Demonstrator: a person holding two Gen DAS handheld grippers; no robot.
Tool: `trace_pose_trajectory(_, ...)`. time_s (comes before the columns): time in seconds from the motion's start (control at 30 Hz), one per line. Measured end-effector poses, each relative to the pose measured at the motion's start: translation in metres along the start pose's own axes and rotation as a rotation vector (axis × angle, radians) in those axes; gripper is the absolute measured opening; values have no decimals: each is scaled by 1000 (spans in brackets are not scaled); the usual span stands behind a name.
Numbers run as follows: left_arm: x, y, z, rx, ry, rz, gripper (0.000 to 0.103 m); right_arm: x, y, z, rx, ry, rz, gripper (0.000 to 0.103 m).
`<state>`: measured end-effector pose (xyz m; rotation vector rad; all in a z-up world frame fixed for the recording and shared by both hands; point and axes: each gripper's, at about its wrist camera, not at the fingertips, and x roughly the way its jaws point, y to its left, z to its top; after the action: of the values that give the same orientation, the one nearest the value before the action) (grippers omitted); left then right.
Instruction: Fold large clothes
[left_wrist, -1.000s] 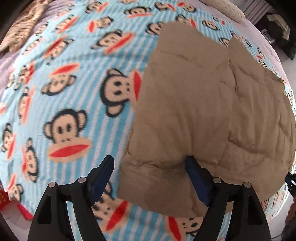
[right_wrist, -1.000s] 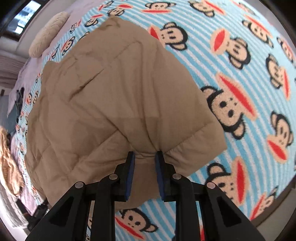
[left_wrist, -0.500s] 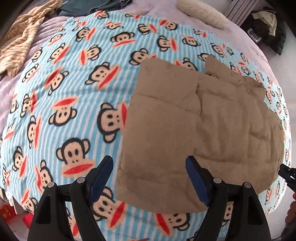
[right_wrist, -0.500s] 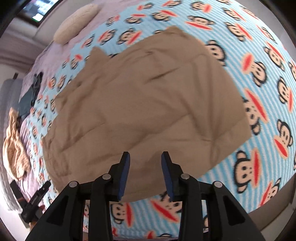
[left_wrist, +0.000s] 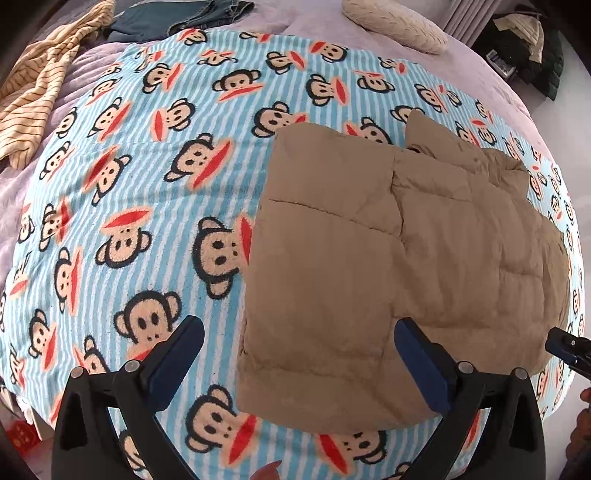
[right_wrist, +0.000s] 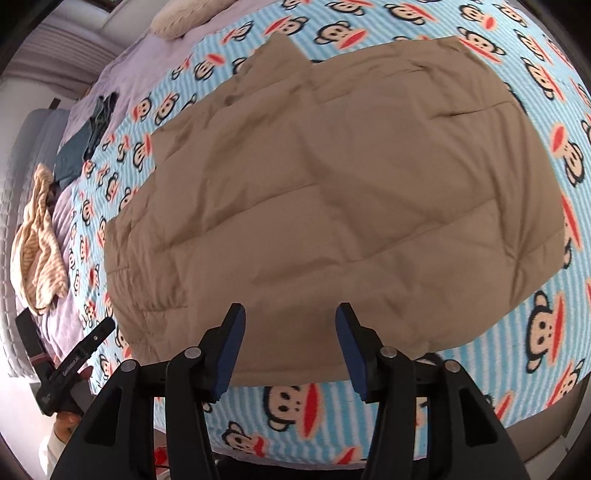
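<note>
A tan quilted jacket (left_wrist: 399, 258) lies folded flat on a blue striped monkey-print blanket (left_wrist: 147, 177); it also shows in the right wrist view (right_wrist: 332, 192). My left gripper (left_wrist: 295, 354) is open and empty, held above the jacket's near left corner. My right gripper (right_wrist: 290, 336) is open and empty, held above the jacket's near edge. The right gripper's tip (left_wrist: 569, 349) shows at the right edge of the left wrist view, and the left gripper (right_wrist: 74, 369) shows at the lower left of the right wrist view.
A striped beige garment (left_wrist: 37, 88) and dark blue-green clothes (left_wrist: 177, 18) lie at the far side of the bed. A cream pillow (left_wrist: 395, 24) lies at the head. Dark clothing (left_wrist: 528, 40) is piled off the bed's far right. The bed's near edge (right_wrist: 546, 439) drops to the floor.
My right gripper let go of the jacket's edge and opened. Both grippers pulled back and up from the jacket, which now lies flat.
</note>
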<state>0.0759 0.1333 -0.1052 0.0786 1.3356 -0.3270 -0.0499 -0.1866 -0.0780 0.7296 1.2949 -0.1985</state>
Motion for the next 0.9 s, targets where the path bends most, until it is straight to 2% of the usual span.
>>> trace_pose_trajectory(0.13, 6, 4, 0, 2, 13, -5, 103, 8, 14, -2, -16, 7, 3, 66)
trace_pose_trajectory(0.23, 9, 5, 1, 10, 13, -3, 103, 12, 23, -4, -33, 11, 7, 70)
trace_pose_trajectory(0.27, 10, 6, 1, 12, 14, -5, 103, 13, 25, -4, -41, 8, 9, 75)
trace_pose_trajectory(0.3, 11, 6, 2, 14, 17, -10, 103, 14, 29, -5, -51, -2, 12, 86)
trace_pose_trajectory(0.33, 12, 7, 2, 16, 21, -20, 103, 13, 33, -6, -64, -21, 15, 90)
trace_pose_trajectory(0.43, 13, 7, 3, 21, 23, -35, 103, 18, 44, -6, -103, -31, 8, 90)
trace_pose_trajectory(0.77, 20, 17, 11, 16, 25, -99, 103, 44, 51, -3, -87, 44, 12, 90)
trace_pose_trajectory(0.83, 21, 21, 15, 27, 21, -137, 103, 46, 51, -3, -84, 47, 8, 90)
trace_pose_trajectory(0.9, 21, 28, 22, 36, 13, -226, 103, 47, 51, -2, -84, 51, 3, 90)
